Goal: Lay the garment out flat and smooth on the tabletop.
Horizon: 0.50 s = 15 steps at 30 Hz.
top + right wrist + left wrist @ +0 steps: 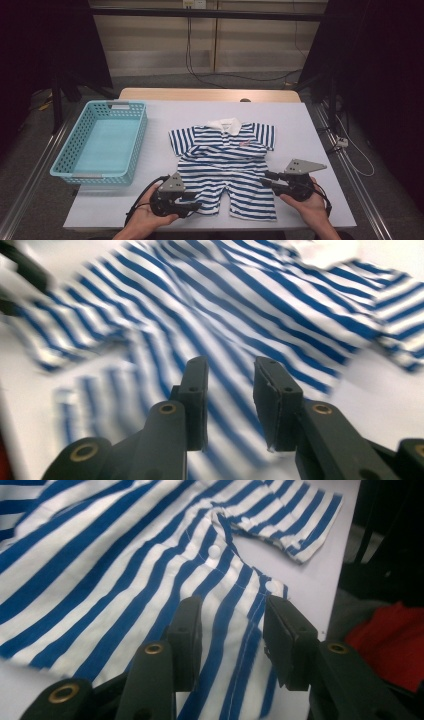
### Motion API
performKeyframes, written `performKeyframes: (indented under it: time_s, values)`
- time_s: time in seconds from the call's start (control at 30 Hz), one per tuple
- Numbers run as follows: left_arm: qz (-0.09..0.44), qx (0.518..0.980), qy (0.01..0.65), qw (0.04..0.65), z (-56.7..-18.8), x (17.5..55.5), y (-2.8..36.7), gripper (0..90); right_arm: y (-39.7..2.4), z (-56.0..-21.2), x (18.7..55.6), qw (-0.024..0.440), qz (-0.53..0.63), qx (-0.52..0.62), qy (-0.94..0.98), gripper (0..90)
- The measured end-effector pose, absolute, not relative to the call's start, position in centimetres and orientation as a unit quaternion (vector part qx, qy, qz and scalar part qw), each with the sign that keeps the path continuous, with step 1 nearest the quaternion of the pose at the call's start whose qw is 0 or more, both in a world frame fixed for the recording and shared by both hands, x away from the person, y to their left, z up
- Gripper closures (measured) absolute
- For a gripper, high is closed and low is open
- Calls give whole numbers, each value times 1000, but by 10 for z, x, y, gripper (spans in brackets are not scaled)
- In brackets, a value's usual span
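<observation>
A blue-and-white striped baby romper with a white collar lies flat on the white table, collar at the far end. My left gripper rests at the hem of its left leg, held in a hand. In the left gripper view the gripper stands open over the striped cloth near the snap buttons, pads not pressing it. My right gripper hovers at the romper's right side, near the right leg. In the right gripper view it is open above the blurred stripes.
A turquoise plastic basket stands at the table's left, nothing in it. Something red lies beyond the table's edge in the left gripper view. Cables run over the floor behind the table, and dark stands flank it.
</observation>
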State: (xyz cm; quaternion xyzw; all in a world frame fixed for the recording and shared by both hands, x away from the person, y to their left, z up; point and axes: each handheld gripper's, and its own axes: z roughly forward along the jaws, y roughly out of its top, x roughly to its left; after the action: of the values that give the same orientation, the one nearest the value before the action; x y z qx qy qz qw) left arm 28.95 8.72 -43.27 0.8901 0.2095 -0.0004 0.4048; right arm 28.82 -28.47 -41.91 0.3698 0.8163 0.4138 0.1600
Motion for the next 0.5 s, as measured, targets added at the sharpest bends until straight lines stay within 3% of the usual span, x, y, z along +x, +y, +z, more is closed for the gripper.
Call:
performKeyframes:
  time_s: [0.1, 0.17, 0.4, 0.43, 0.5]
  values:
    - [7, 908, 179, 379, -439, 288, 72, 601, -295, -426, 303, 171, 388, 391, 817, 685]
    - [2, 898, 204, 389, -446, 282, 62, 589, -302, -431, 309, 168, 377, 401, 818, 680]
    - [22, 914, 155, 374, -446, 283, 61, 543, -311, -446, 318, 154, 358, 426, 816, 604]
    - [18, 903, 180, 389, -447, 280, 60, 548, -310, -447, 319, 155, 356, 426, 817, 602]
    - [33, 908, 170, 381, -446, 280, 63, 611, -309, -449, 322, 148, 351, 428, 819, 632]
